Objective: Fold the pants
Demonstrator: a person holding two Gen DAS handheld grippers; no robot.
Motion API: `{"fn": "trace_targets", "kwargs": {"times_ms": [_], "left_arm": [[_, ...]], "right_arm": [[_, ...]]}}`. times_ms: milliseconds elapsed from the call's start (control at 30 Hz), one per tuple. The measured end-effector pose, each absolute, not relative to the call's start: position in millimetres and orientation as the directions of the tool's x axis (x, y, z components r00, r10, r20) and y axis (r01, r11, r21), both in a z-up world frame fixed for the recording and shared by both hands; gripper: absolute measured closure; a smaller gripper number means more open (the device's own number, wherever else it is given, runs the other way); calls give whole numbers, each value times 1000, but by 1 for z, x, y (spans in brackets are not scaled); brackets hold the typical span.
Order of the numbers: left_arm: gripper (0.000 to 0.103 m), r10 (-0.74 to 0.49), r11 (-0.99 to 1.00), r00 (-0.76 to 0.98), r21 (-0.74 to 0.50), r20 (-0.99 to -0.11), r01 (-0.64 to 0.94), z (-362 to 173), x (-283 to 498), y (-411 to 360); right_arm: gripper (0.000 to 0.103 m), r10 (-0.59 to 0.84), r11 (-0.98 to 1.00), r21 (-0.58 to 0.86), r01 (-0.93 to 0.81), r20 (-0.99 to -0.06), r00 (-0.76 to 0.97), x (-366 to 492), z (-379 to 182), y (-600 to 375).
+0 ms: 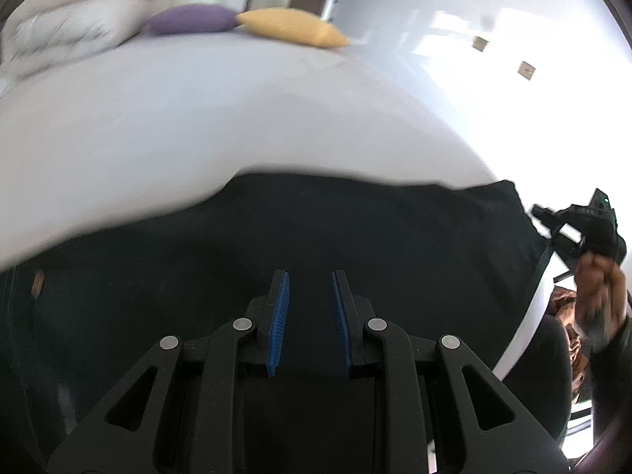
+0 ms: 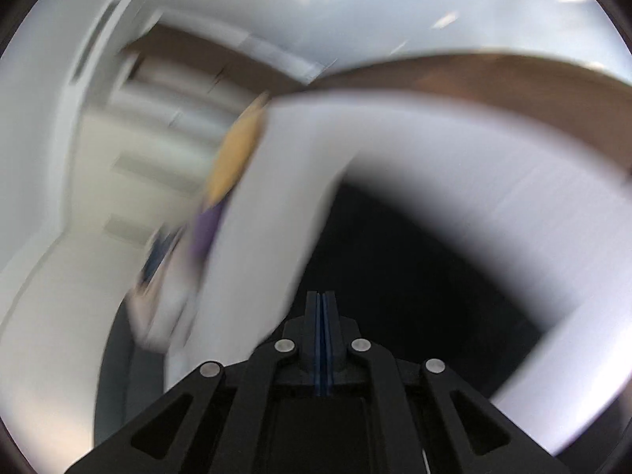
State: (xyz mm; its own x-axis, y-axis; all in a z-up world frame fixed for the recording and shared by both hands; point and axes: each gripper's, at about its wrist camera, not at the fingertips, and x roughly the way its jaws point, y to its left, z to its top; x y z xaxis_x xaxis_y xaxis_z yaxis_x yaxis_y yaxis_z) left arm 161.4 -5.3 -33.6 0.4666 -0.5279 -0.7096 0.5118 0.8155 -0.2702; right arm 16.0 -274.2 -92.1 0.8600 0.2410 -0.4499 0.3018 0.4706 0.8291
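The black pants (image 1: 276, 237) lie spread flat on the white bed (image 1: 197, 118), taking up its near part, with your left gripper (image 1: 310, 276) hovering over them. Its blue pads (image 1: 278, 324) stand apart with dark cloth showing in the gap, gripping nothing. Off the pants' right end your right hand (image 1: 596, 296) holds the right gripper (image 1: 580, 221), out past the bed's edge. In the right wrist view, which is heavily blurred, that gripper (image 2: 323, 296) has its pads pressed together; you cannot tell whether any cloth is caught between them, though the pants (image 2: 414, 276) fill the dark area just ahead of it. At the far side of the bed from the pants sit a purple cushion (image 1: 189, 19), a yellow cushion (image 1: 296, 27) touching it, and a white pillow (image 1: 71, 23).
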Motion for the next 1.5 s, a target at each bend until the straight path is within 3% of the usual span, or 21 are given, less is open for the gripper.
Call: {"fn": "trace_targets", "kwargs": {"times_ms": [67,133,267,333,367,467,733,1167,1300,1400,1500], "left_arm": [[82,-539,801,472,-251,-697,544,-27,176,-26],[82,-539,799,457,-257,-708,543,-34,190,-35],[82,-520,814,408,-291,-750,503,-64,210,-32],[82,-538,814,376,-348,-754,465,-82,212,-16],[82,-577,798,372,-407,-727,445,-86,213,-5],[82,-620,782,374,-504,-689,368,-92,218,23],[82,-574,819,418,-478,-704,318,-95,216,87],[82,-476,879,518,-393,-711,269,-91,157,182],[82,-414,910,567,-350,-712,225,-80,125,208],[82,-387,920,595,-340,-704,195,-70,106,204],[82,-446,894,585,-364,-677,261,-55,99,175]], "right_arm": [[96,365,499,835,230,-444,819,49,-96,-233],[83,448,499,840,213,-461,766,82,-108,-195],[80,518,492,835,246,-508,688,115,-141,-168],[103,513,468,843,265,-503,696,112,-156,-175],[103,507,431,858,279,-486,712,109,-162,-184],[103,419,382,877,291,-445,791,92,-163,-218],[103,158,328,862,386,-453,878,22,-156,-312],[103,54,265,879,397,-425,904,-40,-148,-352],[103,-31,349,804,482,-504,863,-47,-129,-340],[79,-45,306,833,461,-471,881,-82,-118,-340],[69,-22,338,846,413,-431,902,-87,-100,-325]]}}
